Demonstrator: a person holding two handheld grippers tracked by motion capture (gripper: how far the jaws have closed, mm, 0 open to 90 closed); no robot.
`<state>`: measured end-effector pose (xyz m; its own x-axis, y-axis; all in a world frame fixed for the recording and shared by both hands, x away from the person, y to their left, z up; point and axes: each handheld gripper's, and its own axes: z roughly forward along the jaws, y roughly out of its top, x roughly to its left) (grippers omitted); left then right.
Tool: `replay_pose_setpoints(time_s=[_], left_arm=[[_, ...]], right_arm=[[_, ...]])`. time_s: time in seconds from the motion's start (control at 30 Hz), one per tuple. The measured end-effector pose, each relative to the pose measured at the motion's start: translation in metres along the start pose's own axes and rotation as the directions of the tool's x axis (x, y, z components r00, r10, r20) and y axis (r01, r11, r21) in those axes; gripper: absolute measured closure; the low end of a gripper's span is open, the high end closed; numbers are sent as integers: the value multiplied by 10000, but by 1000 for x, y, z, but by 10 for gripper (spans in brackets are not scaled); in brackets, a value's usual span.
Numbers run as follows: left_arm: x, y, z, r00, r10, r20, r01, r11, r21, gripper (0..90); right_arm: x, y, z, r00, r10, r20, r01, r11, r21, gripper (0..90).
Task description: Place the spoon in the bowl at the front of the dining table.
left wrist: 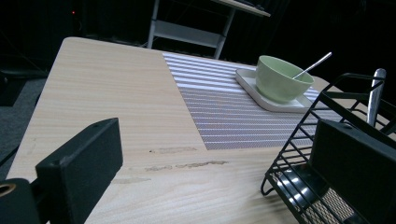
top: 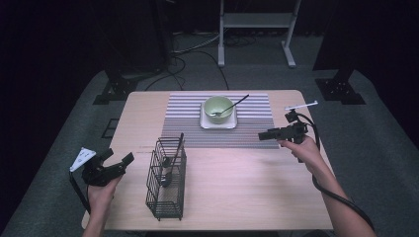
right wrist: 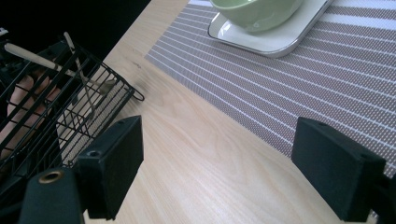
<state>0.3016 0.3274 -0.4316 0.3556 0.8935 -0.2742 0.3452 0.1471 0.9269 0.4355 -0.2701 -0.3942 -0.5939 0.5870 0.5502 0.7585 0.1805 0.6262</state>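
Both our tongs, left (top: 121,160) and right (top: 264,136), gape empty. The wire basket (top: 167,180) partly hides its utensils (top: 170,165). Pale wood tabletop (top: 237,187), dark room around.

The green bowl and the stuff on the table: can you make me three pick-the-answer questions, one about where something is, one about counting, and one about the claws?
1. Where does the green bowl sit?
A. on the white square plate
B. inside the wire basket
C. on the floor

2. How many spoons rest in the bowl?
A. none
B. one
C. three

3. How do the jaws of the left claw and the right claw stand?
A. both shut on a spoon
B. one open, one shut
C. both open and empty

Answers: 1 A, the bowl stands on the plate, which lies on the striped placemat. 2 B, a single spoon leans out over the rim. 3 C, each gripper view shows bare table between its spread jaws.
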Motion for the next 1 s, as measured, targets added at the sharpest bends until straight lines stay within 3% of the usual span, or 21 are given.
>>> replay_pose_setpoints(time_s=[1.0], left_arm=[[0, -1, -1, 10000, -14, -18, 14, 10000, 16, 15]], right_arm=[[13, -36, 3, 9989, -226, -405, 236, 9995, 228, 158]])
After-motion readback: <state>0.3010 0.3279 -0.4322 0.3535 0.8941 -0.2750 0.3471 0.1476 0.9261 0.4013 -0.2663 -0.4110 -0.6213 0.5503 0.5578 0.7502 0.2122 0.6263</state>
